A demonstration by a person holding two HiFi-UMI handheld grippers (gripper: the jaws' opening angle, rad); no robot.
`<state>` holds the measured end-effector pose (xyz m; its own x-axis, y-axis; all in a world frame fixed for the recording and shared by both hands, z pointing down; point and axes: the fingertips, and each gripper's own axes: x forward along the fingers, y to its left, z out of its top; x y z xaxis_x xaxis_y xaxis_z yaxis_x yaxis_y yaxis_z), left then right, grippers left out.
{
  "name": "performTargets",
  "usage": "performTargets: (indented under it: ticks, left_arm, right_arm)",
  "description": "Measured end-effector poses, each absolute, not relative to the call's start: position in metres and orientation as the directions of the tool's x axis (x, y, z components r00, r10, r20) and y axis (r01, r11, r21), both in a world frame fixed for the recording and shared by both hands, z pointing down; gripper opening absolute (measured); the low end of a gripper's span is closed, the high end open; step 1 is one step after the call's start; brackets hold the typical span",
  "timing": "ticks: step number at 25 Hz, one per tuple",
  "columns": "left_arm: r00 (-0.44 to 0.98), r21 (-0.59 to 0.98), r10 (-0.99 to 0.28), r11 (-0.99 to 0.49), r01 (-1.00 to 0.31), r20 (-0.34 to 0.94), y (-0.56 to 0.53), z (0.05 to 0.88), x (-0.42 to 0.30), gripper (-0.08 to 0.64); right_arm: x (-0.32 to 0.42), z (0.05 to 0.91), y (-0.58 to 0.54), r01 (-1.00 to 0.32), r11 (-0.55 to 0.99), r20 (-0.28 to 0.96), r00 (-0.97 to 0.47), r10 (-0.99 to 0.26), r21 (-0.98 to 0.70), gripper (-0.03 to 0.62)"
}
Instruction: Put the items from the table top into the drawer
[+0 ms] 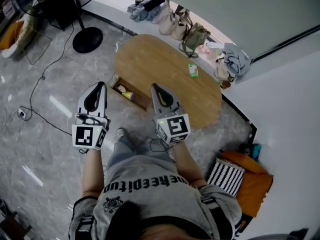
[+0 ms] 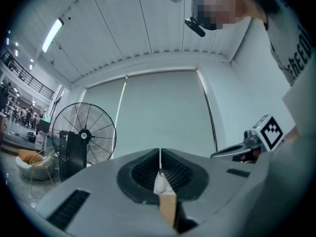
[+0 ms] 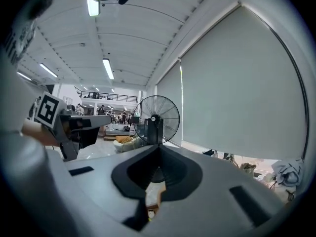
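Head view first: one small green packet (image 1: 193, 70) lies on the oval wooden bench (image 1: 150, 59), toward its far right part. As far as I can see it's the only item on the top. Its long axis runs roughly away from the person, tipped a touch.

The open drawer (image 1: 141, 103) juts from the bench's near left edge, with something yellow (image 1: 126, 95) already lying in it.

Now the grippers: both are held up in front of the person, well apart from the packet. The right gripper (image 1: 156, 88) sits over the bench's near edge, and the packet lies ahead of it and off to its right. The left gripper (image 1: 102, 86) hangs over the floor, left of the drawer and farther off. So the right hand is the nearer one, I'd say, and it's a reach forward and to the right.

Both pairs of jaws are clenched tight, edges meeting, nothing gripped in either, and the two gripper views bear that out. They'll need to part before any pick.
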<state>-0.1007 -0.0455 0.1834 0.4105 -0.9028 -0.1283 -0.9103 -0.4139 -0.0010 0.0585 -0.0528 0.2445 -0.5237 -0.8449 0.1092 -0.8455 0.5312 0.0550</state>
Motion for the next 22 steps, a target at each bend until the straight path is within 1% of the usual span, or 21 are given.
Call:
performTargets:
  ticks: [12, 17, 22]
  left_arm:
    - [0.377, -0.001, -0.911, -0.382, -0.924, -0.164, -0.033, 0.158, -0.086, 0.012]
    - [0.377, 0.003, -0.911, -0.383, -0.924, -0.169, -0.026, 0.154, -0.077, 0.012]
    - [0.385, 0.0, -0.907, -0.391, -0.92, -0.168, -0.023, 0.154, -0.064, 0.012]
  right_arm:
    - [0.095, 0.204, -0.04, -0.88, 0.469, 0.024, -0.468, -0.883, 0.081, 0.003]
    - [0.109, 0.19, -0.029, -0.886, 0.457, -0.03, -0.46, -0.887, 0.071, 0.003]
    - [0.12, 0.188, -0.024, -0.891, 0.448, -0.042, -0.451, -0.891, 0.073, 0.003]
